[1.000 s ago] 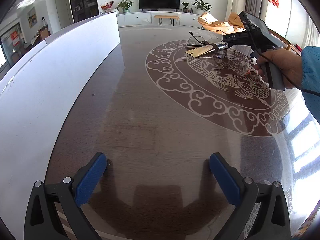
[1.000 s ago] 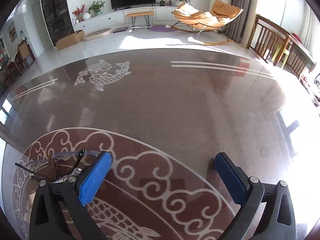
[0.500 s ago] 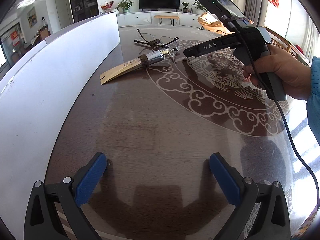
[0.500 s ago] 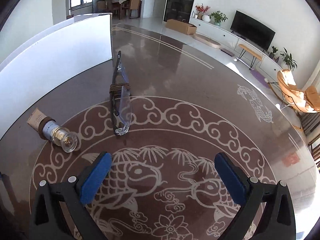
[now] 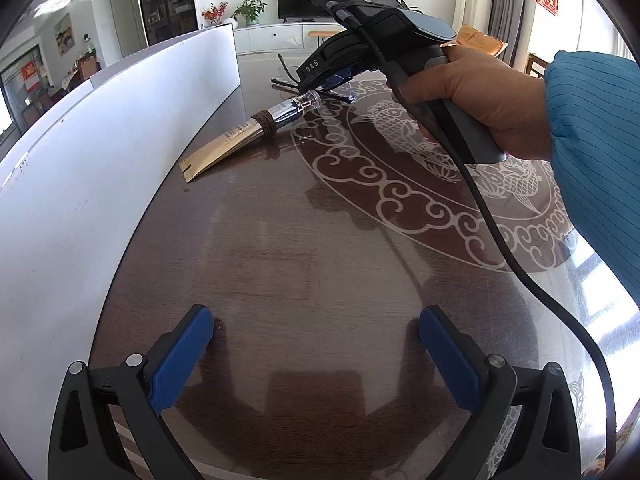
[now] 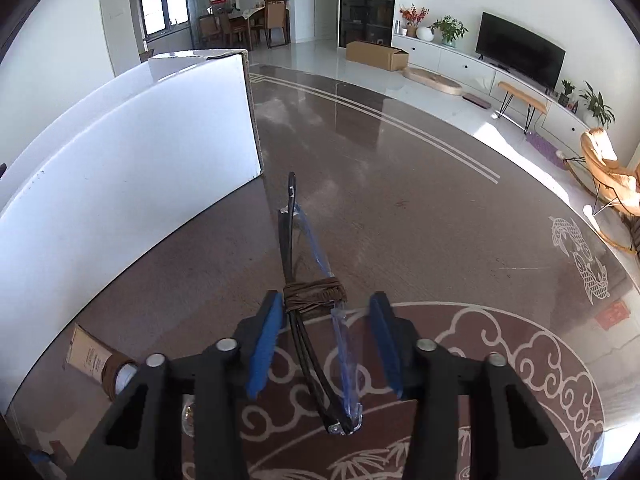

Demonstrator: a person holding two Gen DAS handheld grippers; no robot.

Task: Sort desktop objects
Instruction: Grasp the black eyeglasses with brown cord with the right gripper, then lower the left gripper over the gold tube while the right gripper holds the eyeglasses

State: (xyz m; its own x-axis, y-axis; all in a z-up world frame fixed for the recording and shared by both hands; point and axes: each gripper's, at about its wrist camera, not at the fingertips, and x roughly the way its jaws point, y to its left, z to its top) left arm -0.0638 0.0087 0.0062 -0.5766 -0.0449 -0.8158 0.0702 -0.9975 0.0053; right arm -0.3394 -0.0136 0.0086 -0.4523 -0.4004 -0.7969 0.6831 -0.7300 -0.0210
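The right gripper (image 6: 326, 340), its jaws just closed narrow, straddles folded clear-lensed glasses with black temples and a brown cord wrap (image 6: 314, 294), whose long axis runs away from the gripper toward the white board (image 6: 120, 168) along the dark glossy table's (image 5: 320, 240) edge. The left gripper (image 5: 316, 354) stands wide, empty.

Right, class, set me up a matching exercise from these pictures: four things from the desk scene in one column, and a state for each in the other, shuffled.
Things:
1. glasses
2. tube
3. white board
4. left tool

States:
A. lying on its side
B. open, with nothing between its pads
C. folded and tied with brown cord
D. standing upright

Pairs: 1-C, 2-A, 3-D, 4-B
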